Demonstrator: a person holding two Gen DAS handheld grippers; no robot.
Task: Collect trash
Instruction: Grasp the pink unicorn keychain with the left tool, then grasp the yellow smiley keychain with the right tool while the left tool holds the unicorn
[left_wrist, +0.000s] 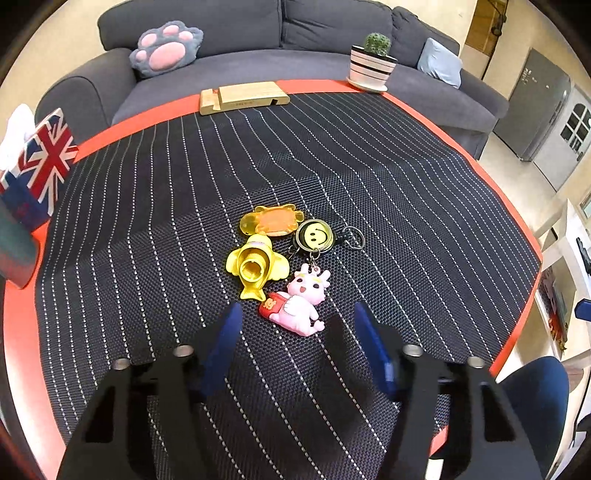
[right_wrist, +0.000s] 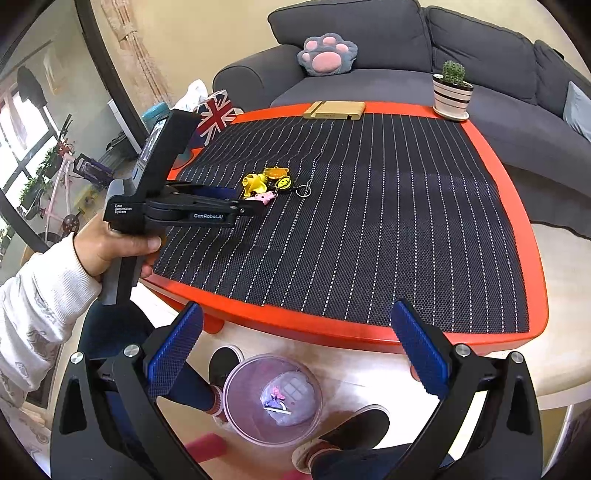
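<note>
A cluster of small items lies mid-mat: a pink rabbit keychain (left_wrist: 301, 301), a yellow plastic fish toy (left_wrist: 255, 267), an orange translucent piece (left_wrist: 273, 219) and a smiley-face badge (left_wrist: 314, 234) with a key ring. My left gripper (left_wrist: 297, 314) is open, its fingers either side of the pink rabbit keychain, just above the mat. It shows in the right wrist view (right_wrist: 255, 201), reaching to the cluster (right_wrist: 271, 182). My right gripper (right_wrist: 297, 338) is open and empty, off the table's front edge above a clear bin (right_wrist: 272, 398) on the floor, which holds some trash.
A black striped mat (left_wrist: 332, 166) covers the orange table (right_wrist: 332, 328). A wooden stand (left_wrist: 242, 96), a potted cactus (left_wrist: 373, 61) and a Union Jack box (left_wrist: 44, 160) stand along the far and left edges. A grey sofa sits behind. Feet stand beside the bin.
</note>
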